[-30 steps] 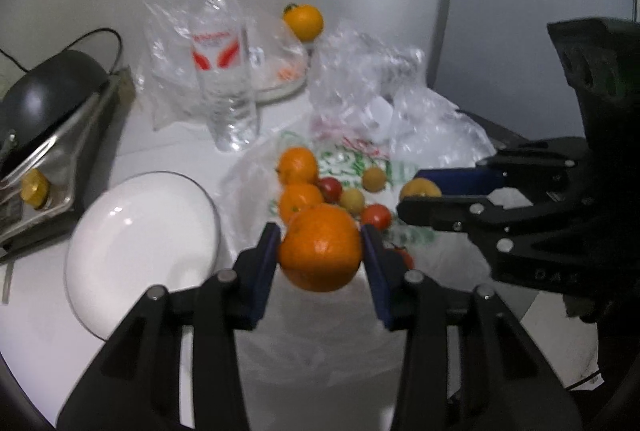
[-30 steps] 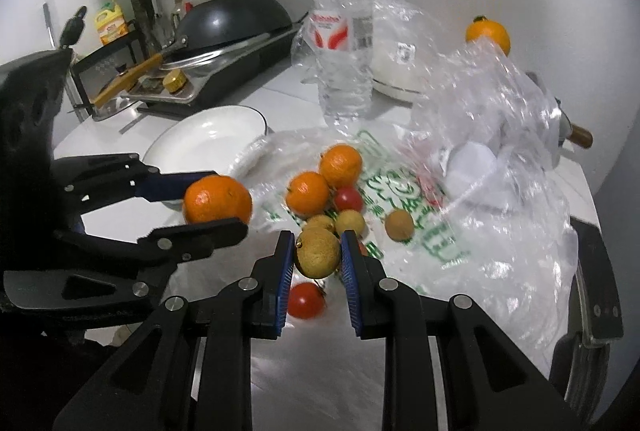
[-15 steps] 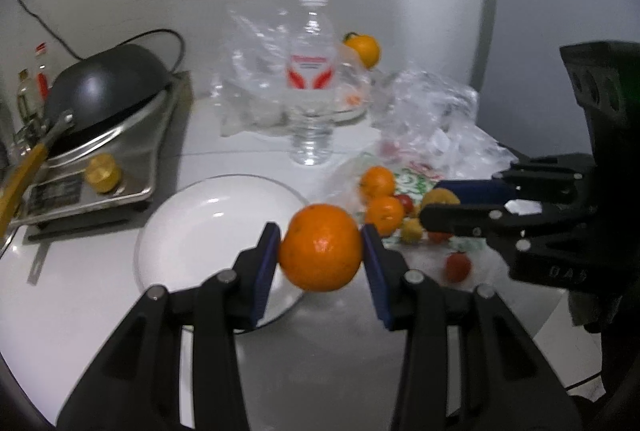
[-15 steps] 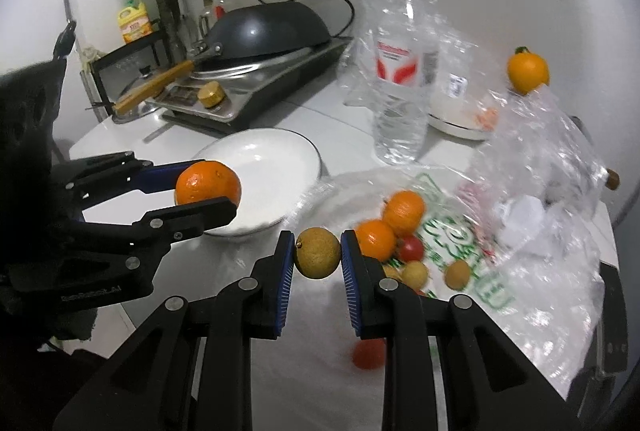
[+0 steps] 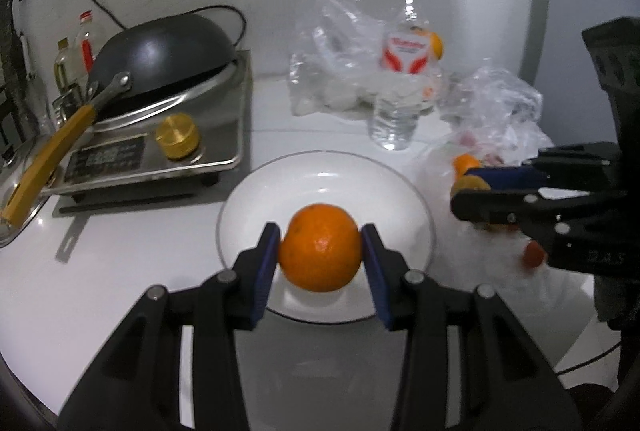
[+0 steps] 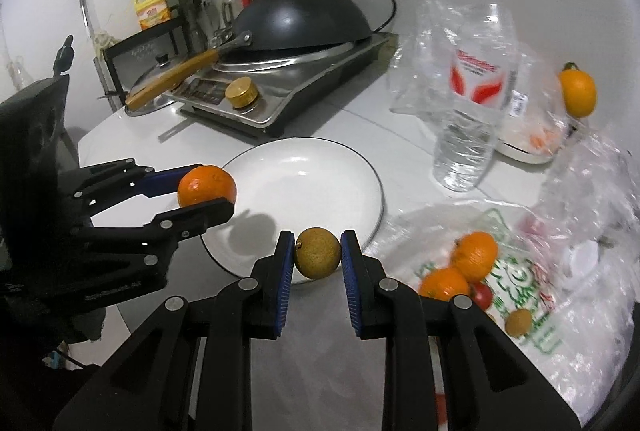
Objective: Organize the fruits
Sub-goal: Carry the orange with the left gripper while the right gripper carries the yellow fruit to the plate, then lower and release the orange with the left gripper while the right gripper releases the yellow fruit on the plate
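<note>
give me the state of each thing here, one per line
left hand-held gripper: shut on orange
orange: held over the plate
right hand-held gripper: shut on brownish-yellow fruit
brownish-yellow fruit: held at the plate's rim
plate: upright, nothing on it
water bottle: upright, capped
wok: sitting on the stove

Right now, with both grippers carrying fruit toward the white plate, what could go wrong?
1. The left gripper and right gripper approach the same plate; they could collide.
2. The orange and the small brownish fruit are round and appear held above the plate; released from there, either might roll off its shallow rim.
3. The water bottle stands close beside the plate; a wide swing could topple it.
</note>
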